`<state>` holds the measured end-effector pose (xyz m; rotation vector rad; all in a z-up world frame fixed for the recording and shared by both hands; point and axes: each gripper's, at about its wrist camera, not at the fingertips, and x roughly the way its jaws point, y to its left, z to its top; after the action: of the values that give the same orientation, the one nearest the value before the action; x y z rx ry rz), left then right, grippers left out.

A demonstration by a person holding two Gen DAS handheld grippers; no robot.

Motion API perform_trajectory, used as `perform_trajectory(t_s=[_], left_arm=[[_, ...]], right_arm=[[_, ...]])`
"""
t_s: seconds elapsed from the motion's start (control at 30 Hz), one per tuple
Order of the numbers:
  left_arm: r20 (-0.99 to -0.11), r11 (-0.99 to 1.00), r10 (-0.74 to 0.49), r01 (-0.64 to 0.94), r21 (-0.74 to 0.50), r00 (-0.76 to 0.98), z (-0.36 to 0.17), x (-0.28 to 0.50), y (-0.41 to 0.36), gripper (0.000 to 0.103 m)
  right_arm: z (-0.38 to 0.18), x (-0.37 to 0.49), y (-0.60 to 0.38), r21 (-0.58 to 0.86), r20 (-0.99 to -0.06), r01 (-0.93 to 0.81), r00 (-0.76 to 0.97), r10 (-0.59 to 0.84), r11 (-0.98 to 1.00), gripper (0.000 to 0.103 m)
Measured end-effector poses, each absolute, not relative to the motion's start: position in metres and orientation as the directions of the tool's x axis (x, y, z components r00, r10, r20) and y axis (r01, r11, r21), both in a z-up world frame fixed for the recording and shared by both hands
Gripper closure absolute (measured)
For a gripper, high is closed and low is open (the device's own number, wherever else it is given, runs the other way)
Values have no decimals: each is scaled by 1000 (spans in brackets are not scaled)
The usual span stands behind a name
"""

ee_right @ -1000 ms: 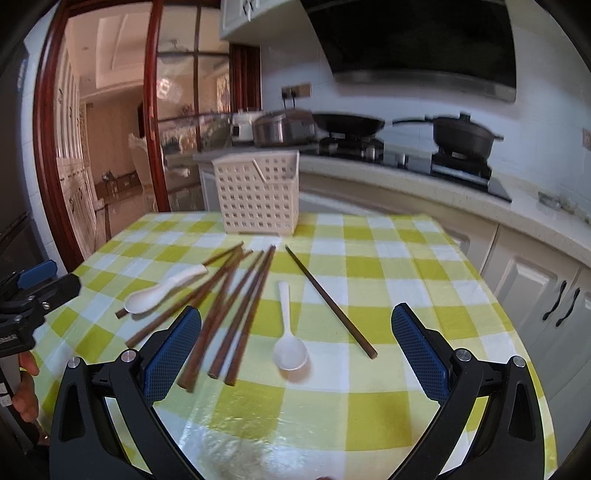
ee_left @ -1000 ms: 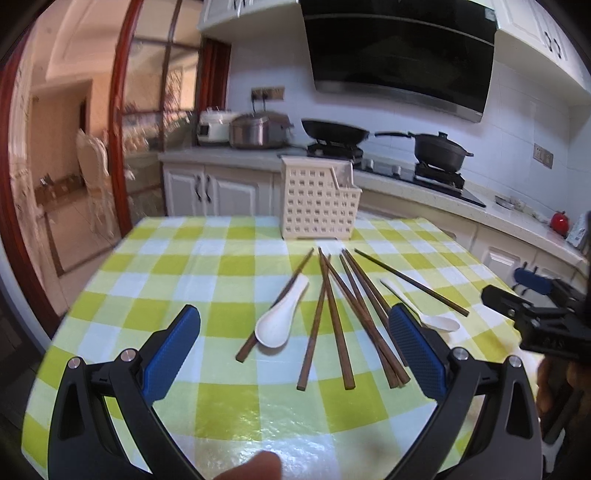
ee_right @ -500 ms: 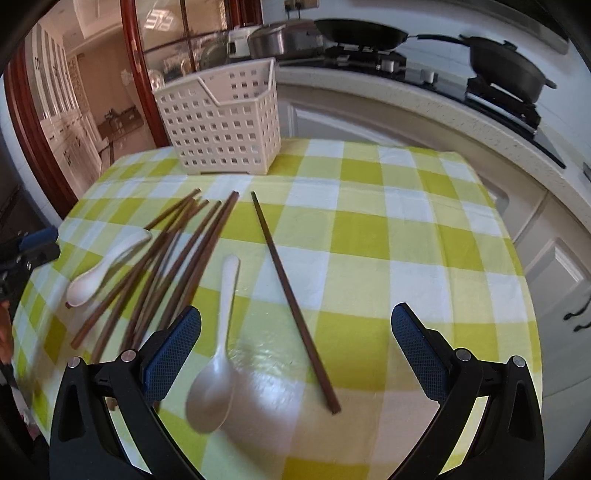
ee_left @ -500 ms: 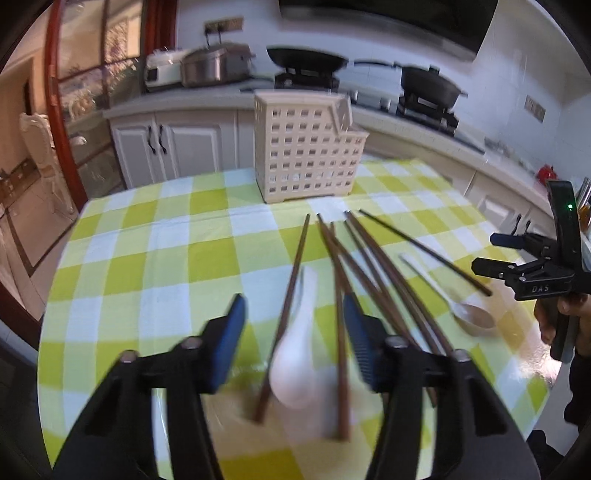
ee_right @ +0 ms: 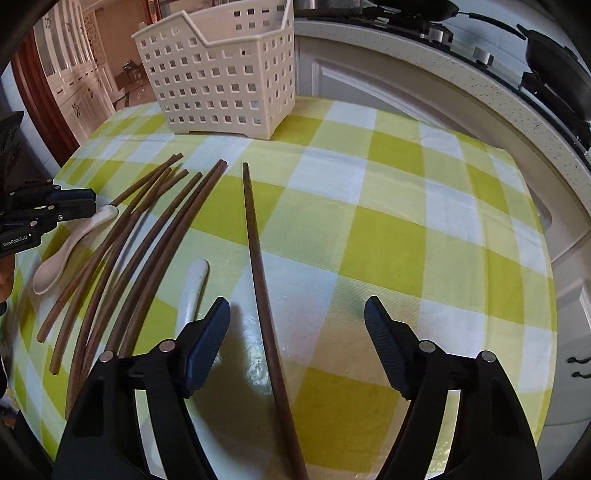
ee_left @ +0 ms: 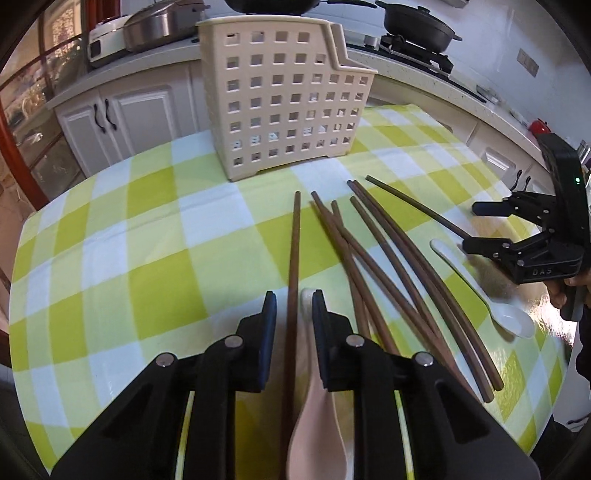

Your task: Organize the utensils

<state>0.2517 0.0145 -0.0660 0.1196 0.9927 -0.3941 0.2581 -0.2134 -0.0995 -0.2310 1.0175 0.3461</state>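
Note:
A cream perforated basket (ee_left: 280, 99) (ee_right: 221, 77) stands at the far side of the checked tablecloth (ee_left: 147, 240). Several brown chopsticks (ee_left: 388, 266) (ee_right: 147, 236) lie fanned in front of it. My left gripper (ee_left: 294, 317) (ee_right: 94, 202) is closing around one chopstick (ee_left: 294, 240) and the handle of a white spoon (ee_left: 314, 424) (ee_right: 66, 254); a thin gap still shows at its left pad. My right gripper (ee_right: 297, 325) (ee_left: 471, 227) is closing too, its jaws wide around a lone dark chopstick (ee_right: 258, 258) (ee_left: 413, 205). A second white spoon (ee_right: 192, 295) (ee_left: 480, 291) lies just outside its left finger.
Behind the table runs a kitchen counter (ee_left: 122, 62) with a rice cooker (ee_left: 159, 22) and a black pan (ee_left: 417, 22) on the hob. White cabinets (ee_right: 569, 332) stand close past the table's right edge. Bare cloth (ee_right: 406, 221) lies right of the lone chopstick.
Both grippers came forward and down over the utensils. The left jaws narrowed from wide to a slim gap around the chopstick and spoon handle. The right jaws narrowed a little.

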Motion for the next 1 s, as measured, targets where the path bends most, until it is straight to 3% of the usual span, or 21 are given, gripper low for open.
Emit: perform_trajectory(t_s=[0.4, 0.7, 0.73, 0.8, 1.0], left_arm=[[-865, 911, -241, 411, -45, 441, -81, 266, -3, 77], [-868, 916, -213, 400, -18, 449, -81, 270, -8, 80], [-868, 919, -211, 394, -19, 450, -81, 270, -7, 86], [-868, 924, -219, 382, -37, 445, -81, 271, -3, 93], [-868, 924, -222, 379, -43, 444, -80, 269, -1, 94]], right_arm=[[-99, 263, -211, -37, -844, -409, 501, 191, 912, 43], [-98, 265, -206, -38, -821, -402, 534, 201, 915, 82], [-98, 266, -206, -36, -820, -396, 537, 199, 917, 85], [-98, 267, -208, -21, -819, -390, 534, 207, 921, 88], [-97, 264, -209, -2, -818, -395, 529, 226, 919, 91]])
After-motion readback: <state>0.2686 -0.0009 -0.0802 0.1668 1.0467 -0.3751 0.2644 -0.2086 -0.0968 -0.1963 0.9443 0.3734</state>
